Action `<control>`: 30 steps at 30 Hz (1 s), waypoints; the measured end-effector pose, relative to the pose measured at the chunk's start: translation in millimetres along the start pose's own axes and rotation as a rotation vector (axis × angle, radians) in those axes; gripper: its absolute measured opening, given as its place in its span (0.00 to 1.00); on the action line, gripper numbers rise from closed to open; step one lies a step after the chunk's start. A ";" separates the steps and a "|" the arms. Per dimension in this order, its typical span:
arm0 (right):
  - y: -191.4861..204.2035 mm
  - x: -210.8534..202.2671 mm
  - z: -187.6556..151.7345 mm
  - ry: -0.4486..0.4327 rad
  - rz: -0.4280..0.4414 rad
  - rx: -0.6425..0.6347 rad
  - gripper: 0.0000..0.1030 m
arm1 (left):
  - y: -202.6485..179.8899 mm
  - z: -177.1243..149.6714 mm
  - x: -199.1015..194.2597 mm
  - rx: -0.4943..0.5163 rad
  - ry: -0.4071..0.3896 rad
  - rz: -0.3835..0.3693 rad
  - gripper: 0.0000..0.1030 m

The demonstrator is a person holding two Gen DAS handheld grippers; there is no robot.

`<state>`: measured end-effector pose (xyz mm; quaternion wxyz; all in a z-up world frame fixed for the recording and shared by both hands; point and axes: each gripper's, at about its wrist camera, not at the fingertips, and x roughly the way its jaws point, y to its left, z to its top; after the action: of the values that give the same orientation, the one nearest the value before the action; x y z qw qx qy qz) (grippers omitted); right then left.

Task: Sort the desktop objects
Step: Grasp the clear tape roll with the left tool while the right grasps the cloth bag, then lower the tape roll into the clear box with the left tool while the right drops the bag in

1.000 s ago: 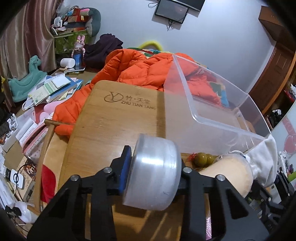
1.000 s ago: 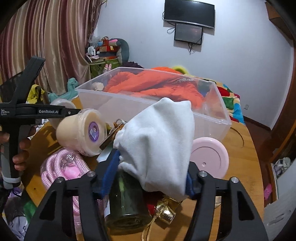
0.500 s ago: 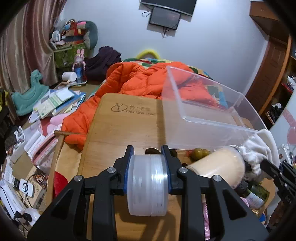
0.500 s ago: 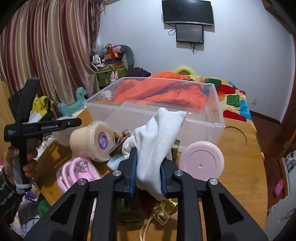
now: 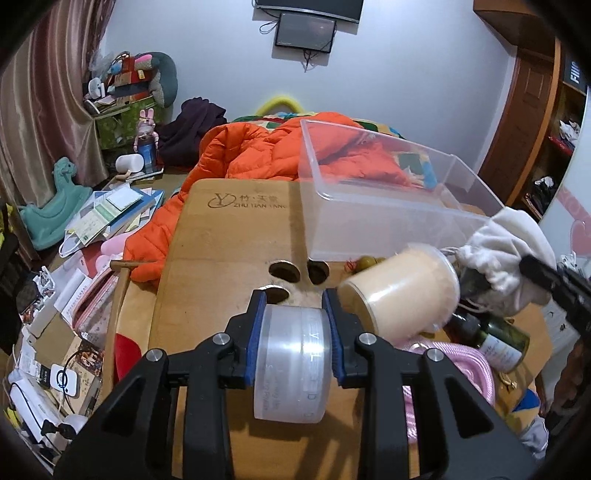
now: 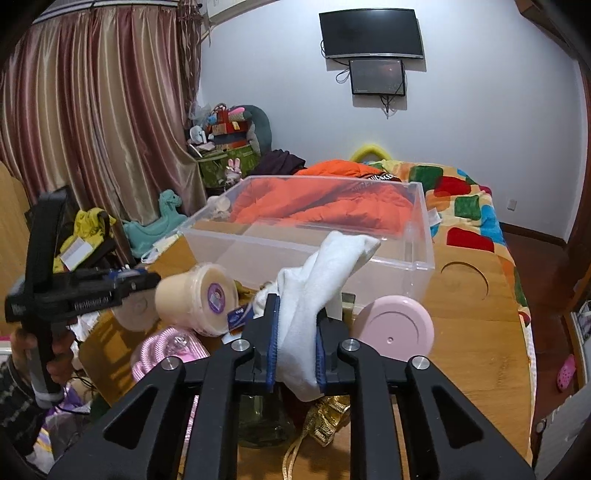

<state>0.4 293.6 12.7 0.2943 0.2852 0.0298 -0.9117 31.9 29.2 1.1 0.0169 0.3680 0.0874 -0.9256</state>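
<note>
White cloth (image 6: 314, 295) is clamped by the right gripper (image 6: 295, 349); a clear plastic jar (image 5: 291, 363) is clamped by the left gripper (image 5: 293, 339).

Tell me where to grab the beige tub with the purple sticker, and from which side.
Grip the beige tub across its round side wall, not its ends. It lies tipped on its side, purple-stickered end facing the right gripper, so come from above with a finger on each curved flank. Both grippers are full now: the right on the white cloth, the left gripper on a clear tape roll.

walls: pale blue-white | curtains (image 6: 92, 147): striped pink-brown | television (image 6: 371, 34): wall-mounted | bed (image 6: 469, 210): patchwork quilt | floor: wooden
</note>
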 end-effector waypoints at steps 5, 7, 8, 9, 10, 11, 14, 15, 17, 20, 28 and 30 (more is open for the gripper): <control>-3.3 -10.7 10.4 -0.041 0.009 -0.004 0.08 | -0.3 -2.2 -7.3 -0.024 -0.020 -0.008 0.28; -2.8 -11.9 13.2 -0.046 0.008 -0.019 0.08 | 2.0 -0.9 -9.5 -0.041 -0.020 -0.026 0.28; -2.5 -12.3 13.8 -0.048 0.009 -0.021 0.08 | 2.1 0.6 -12.2 -0.045 -0.029 -0.025 0.28; -2.9 -12.9 14.1 -0.049 0.015 -0.020 0.07 | 1.4 2.2 -15.1 -0.043 -0.039 -0.024 0.28; -3.7 -13.4 15.6 -0.050 0.023 -0.015 0.07 | 0.6 3.7 -17.9 -0.042 -0.049 -0.024 0.28; -4.4 -14.2 16.2 -0.054 0.029 -0.014 0.07 | -0.4 6.3 -21.9 -0.038 -0.060 -0.026 0.28; -7.1 -18.1 21.7 -0.071 0.036 -0.014 0.07 | -2.3 12.7 -29.8 -0.031 -0.077 -0.031 0.28; -7.6 -19.9 23.6 -0.076 0.041 -0.013 0.06 | -2.9 15.5 -32.2 -0.031 -0.084 -0.032 0.28; -6.5 -23.1 28.0 -0.081 0.044 -0.012 0.06 | -5.4 21.2 -36.3 -0.029 -0.098 -0.035 0.28; -7.0 -25.6 36.6 -0.089 0.055 -0.015 0.06 | -9.1 30.0 -41.7 -0.029 -0.116 -0.051 0.28; -6.0 -33.2 56.2 -0.131 0.056 -0.050 0.06 | -21.3 58.1 -51.3 -0.010 -0.164 -0.078 0.28; -7.0 -32.7 62.7 -0.140 0.055 -0.050 0.05 | -25.1 64.7 -50.0 -0.003 -0.167 -0.085 0.28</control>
<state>-13.2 302.5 81.9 0.3278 0.2139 0.0240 -0.9199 22.1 41.0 85.3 -0.0146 0.2853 0.1029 -0.9528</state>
